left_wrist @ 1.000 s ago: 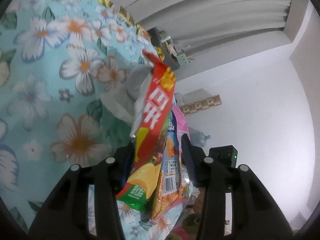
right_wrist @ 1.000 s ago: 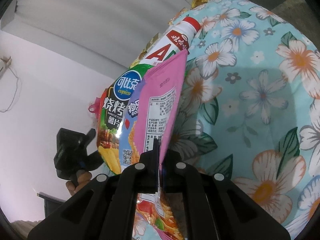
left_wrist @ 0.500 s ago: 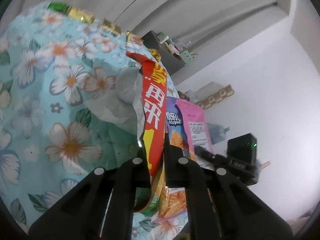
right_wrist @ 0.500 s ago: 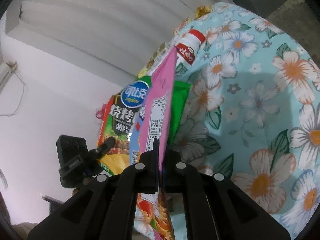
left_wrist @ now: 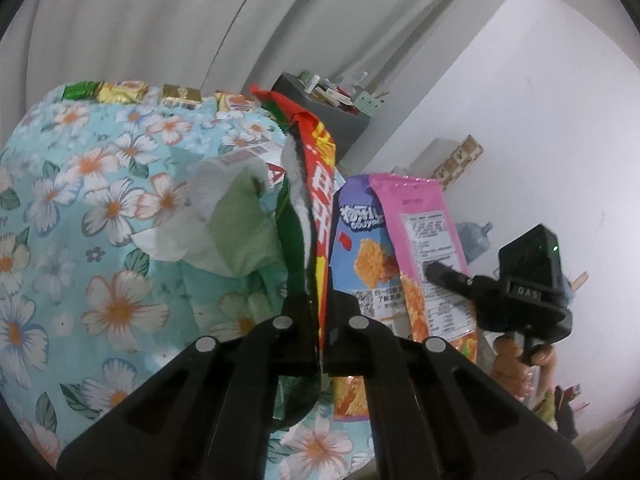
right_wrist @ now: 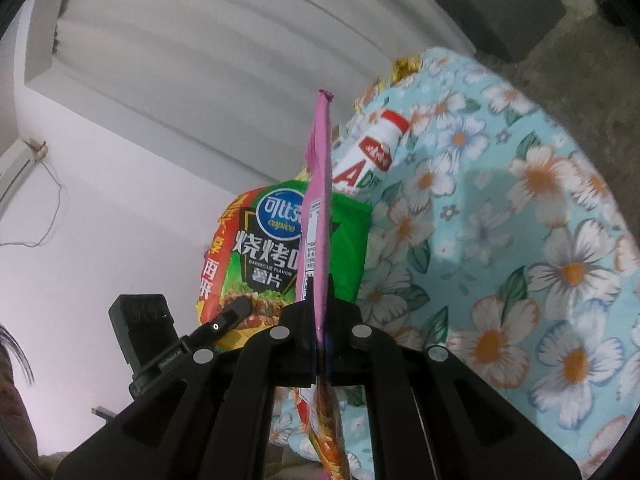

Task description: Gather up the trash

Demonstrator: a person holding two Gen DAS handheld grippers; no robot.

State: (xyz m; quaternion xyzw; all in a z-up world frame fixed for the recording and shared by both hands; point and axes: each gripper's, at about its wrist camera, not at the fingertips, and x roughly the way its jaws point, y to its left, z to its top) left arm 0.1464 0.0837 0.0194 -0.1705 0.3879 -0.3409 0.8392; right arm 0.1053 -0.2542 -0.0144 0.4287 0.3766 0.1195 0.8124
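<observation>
While the left claw (left_wrist: pixel 320 316) has just been closing, its jaws now clench the edge of the red and green chip bag (left_wrist: pixel 320 200), which stands upright between them. Seen from the right wrist, the same bag (right_wrist: pixel 264 256) shows its green face with a blue round logo, and the left claw's black tip (right_wrist: pixel 236 308) lies against its near left corner. Just right of it, the right claw (right_wrist: pixel 320 320) is clenched on the pink snack packet (right_wrist: pixel 318 208), held edge-on and rising straight up from the jaws. From the left wrist that packet (left_wrist: pixel 424 240) shows its pink printed back and a purple front panel, with the right claw's finger (left_wrist: pixel 444 276) pressed on its right edge and a hand (left_wrist: pixel 516 364) gripping the handle below. Both packets hang beside each other above a surface covered by a light blue floral cloth (left_wrist: pixel 100 240). On the cloth lie a crumpled white and pale green bag (left_wrist: pixel 224 224), a white bottle with a red cap (right_wrist: pixel 376 148), and a row of gold and green wrappers (left_wrist: pixel 132 92) along the far edge. Whether the 2 packets touch is hard to tell. Grey curtains (right_wrist: pixel 208 64) hang behind.
</observation>
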